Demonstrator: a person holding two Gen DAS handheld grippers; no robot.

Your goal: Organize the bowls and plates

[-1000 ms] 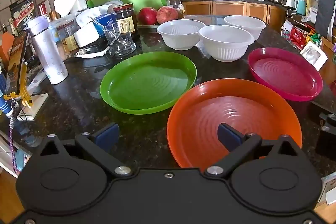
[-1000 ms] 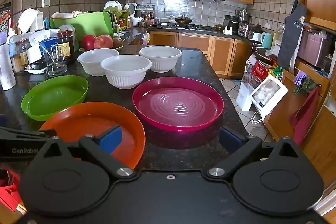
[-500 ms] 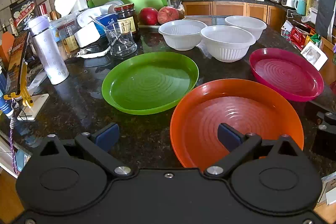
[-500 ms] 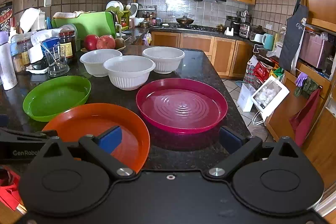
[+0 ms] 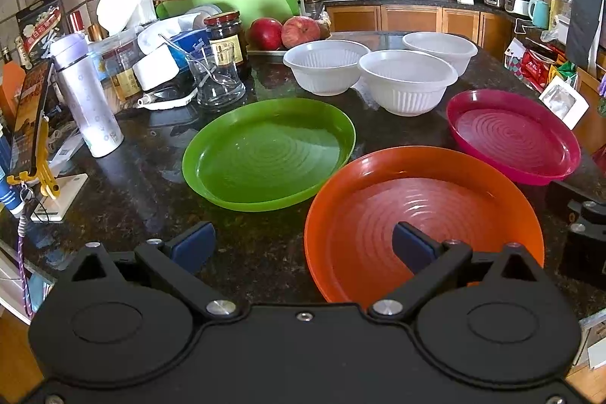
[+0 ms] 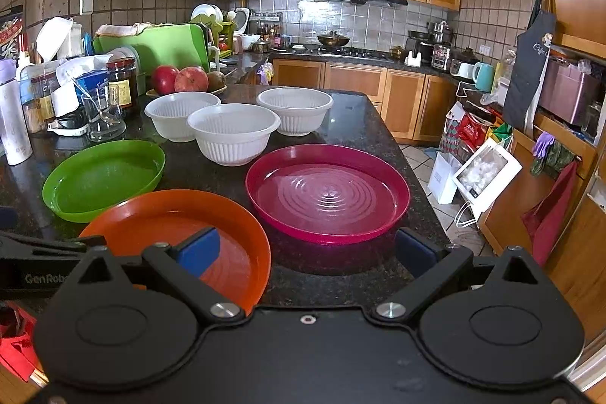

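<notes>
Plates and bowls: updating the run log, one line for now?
left gripper: open | right gripper: open | plates: unstacked | bowls: unstacked

Two apples (image 5: 282, 33) behind a dark jar (image 5: 224, 38).

We are reading "GenRobo", cut off at the frame edge, in pale letters on the left tool (image 6: 41, 265); other labels are staying illegible.
</notes>
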